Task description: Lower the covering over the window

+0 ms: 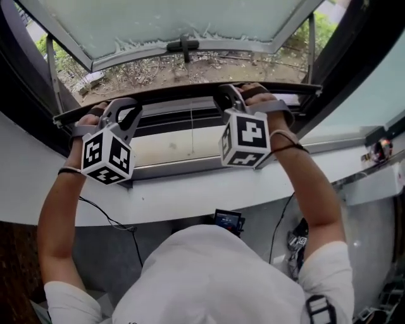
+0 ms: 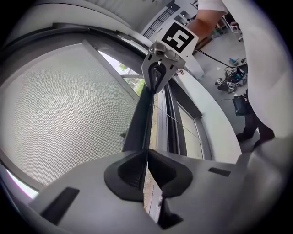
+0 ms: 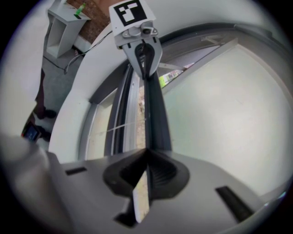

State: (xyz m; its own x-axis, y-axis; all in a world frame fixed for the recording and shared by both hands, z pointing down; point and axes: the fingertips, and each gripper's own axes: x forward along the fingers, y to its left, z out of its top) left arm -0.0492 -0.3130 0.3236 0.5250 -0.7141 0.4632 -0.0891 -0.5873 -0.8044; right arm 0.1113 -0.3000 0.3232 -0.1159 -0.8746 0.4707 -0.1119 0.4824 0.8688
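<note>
Covering's dark bottom bar [image 1: 183,93]: at 12 o'clock in head view, above sill [image 1: 158,196]. Clamped by L gripper [image 2: 146,153] and R gripper [image 3: 146,151], jaws nearly together on its thin edge. Keep both ends level, pull w/ equal force, avoid twist, ease down toward sill. Only in gripper views: pinch itself, mesh [image 2: 59,105] at 9 o'clock. Only in head view: remaining gap to sill, open window pane [image 1: 183,19] beyond.

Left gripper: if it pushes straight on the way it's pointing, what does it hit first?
The screen's dark bottom bar, which the left gripper is shut on; behind it, probably the window frame, depth unclear.
</note>
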